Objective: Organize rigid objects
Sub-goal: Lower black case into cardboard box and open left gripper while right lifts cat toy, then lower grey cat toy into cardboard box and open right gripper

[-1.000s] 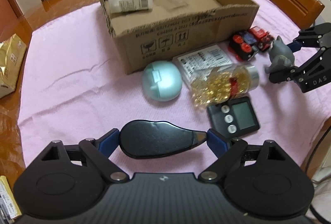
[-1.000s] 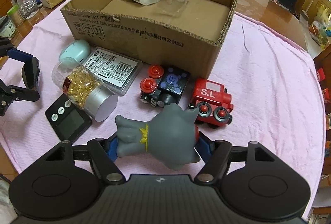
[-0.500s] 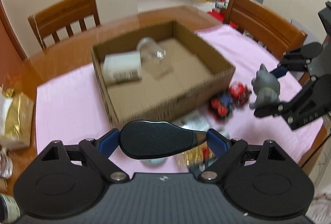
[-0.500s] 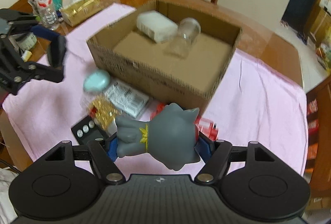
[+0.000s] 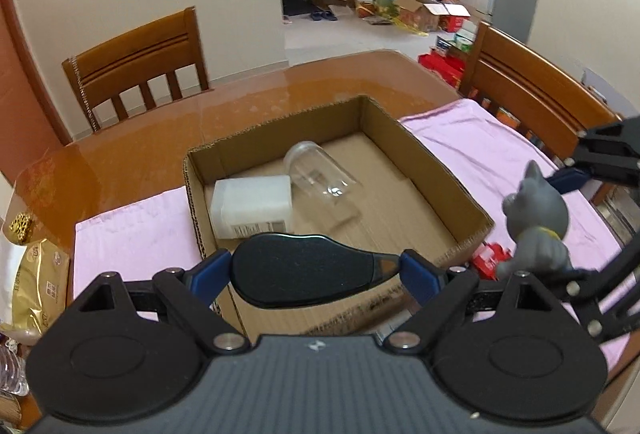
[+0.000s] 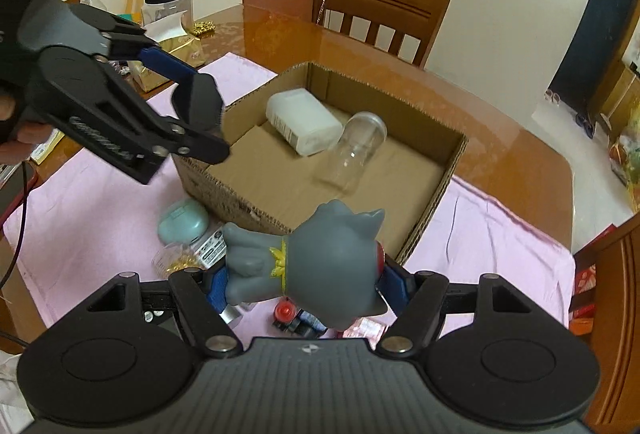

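Cardboard box (image 5: 472, 224) sits on pink-clothed (image 5: 132, 234) wooden table (image 5: 280, 93).

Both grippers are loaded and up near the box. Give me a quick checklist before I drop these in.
1. Left gripper shut on black case: ok.
2. Right gripper shut on grey cat toy: ok.
3. Bare floor in cardboard box beside white container and clear jar: ok.
4. Case over the box opening: ok.
5. Toy past the near box wall: cannot tell.
6. Grippers apart from each other: ok.
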Available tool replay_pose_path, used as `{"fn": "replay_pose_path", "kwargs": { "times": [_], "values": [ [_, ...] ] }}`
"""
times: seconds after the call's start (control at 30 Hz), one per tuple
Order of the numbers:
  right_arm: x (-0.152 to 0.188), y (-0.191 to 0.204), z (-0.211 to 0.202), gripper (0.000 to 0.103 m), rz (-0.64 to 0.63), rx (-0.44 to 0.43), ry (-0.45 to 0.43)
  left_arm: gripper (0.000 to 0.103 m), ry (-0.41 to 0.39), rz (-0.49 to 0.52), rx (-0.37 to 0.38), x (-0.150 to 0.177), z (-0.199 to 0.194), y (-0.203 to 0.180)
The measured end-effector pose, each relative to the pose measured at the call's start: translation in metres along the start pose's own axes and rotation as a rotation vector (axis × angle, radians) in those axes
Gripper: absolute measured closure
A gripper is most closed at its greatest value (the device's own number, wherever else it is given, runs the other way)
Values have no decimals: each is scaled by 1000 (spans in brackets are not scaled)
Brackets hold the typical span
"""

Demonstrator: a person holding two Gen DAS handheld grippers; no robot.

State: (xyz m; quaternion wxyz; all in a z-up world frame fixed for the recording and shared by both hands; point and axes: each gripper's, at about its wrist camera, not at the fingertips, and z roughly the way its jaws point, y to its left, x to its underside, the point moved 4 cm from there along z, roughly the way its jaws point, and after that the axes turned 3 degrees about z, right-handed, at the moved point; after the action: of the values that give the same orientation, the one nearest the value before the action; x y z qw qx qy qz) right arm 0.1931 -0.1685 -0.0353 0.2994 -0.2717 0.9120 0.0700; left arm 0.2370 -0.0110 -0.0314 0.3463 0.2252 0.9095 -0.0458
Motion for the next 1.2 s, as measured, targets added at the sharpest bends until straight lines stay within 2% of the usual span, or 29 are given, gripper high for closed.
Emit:
{"fn": "replay_pose_path", "kwargs": {
  "times": [0.07, 0.13, 0.17, 0.3, 0.57, 0.93, 1.1, 1.17, 1.2],
  "values": [
    [-4, -2, 1, 27, 1, 0, -6, 13, -9, -32, -27, -2, 4, 5],
    [-7, -3, 4, 27, 6, 6, -9, 5, -27, -87, -57, -1, 5, 9],
    [-8, -4, 5, 27, 8, 9, -9, 4, -33, -102, -59, -1, 5, 11],
    [-8, -5, 8, 27, 14, -1, -8, 3, -54, -133, -94, 6, 2, 14],
    [-13, -10, 15, 27, 13, -10, -1, 1, -72, -118, -160, 27, -13, 10],
    [-36, -25, 41, 27, 10, 8, 32, 1, -86, -246, -206, 56, -31, 18],
    [-45, -32, 55, 27, 15, 20, 59, 1, -90, -272, -233, 63, -36, 23],
    [-48, -34, 59, 26, 21, 31, 60, 1, -91, -278, -234, 66, -39, 25],
    [-50, -35, 60, 19, 26, 43, 53, 1, -90, -280, -235, 67, -39, 25]
  ]
}}
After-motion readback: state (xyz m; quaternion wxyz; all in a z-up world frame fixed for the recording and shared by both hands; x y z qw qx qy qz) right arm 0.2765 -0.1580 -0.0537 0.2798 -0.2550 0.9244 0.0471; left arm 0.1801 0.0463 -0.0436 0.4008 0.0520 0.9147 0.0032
